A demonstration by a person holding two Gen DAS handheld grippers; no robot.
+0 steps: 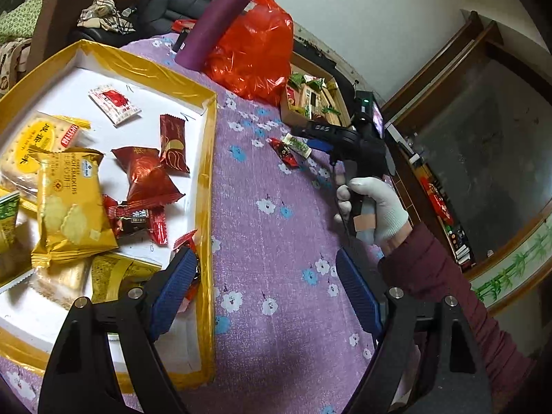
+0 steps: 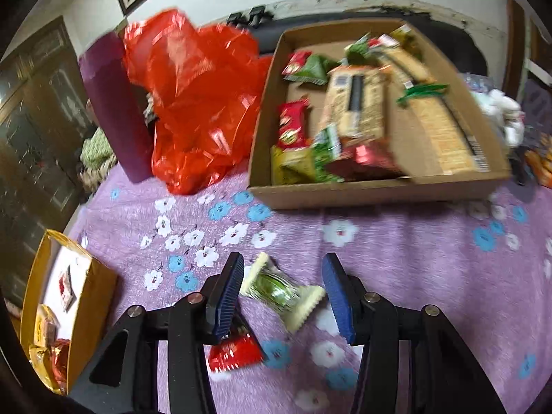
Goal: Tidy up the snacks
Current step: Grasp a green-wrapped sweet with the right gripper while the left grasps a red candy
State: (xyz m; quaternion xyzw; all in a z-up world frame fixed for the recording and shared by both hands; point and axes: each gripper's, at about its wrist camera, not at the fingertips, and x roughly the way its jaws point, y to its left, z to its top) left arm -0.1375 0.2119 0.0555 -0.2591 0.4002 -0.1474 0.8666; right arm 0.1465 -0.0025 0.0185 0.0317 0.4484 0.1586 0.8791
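Note:
A green and white wrapped candy (image 2: 281, 289) lies on the purple flowered cloth (image 2: 396, 252) between my right gripper's (image 2: 281, 289) open fingers, not clamped. A red wrapped candy (image 2: 234, 350) lies beside it under the left finger. Both candies also show in the left wrist view, green (image 1: 298, 145) and red (image 1: 284, 151), at the tip of the right gripper (image 1: 300, 134). My left gripper (image 1: 265, 289) is open and empty, its left finger (image 1: 172, 289) over the edge of the gold-rimmed tray (image 1: 207, 186) of red and yellow snacks.
A cardboard box (image 2: 372, 193) with green, red and tan snack packs stands behind the candies, also in the left wrist view (image 1: 286, 110). A red plastic bag (image 2: 196, 103) and a purple roll (image 2: 117, 110) stand at back left. The gold tray (image 2: 86, 296) is at the left.

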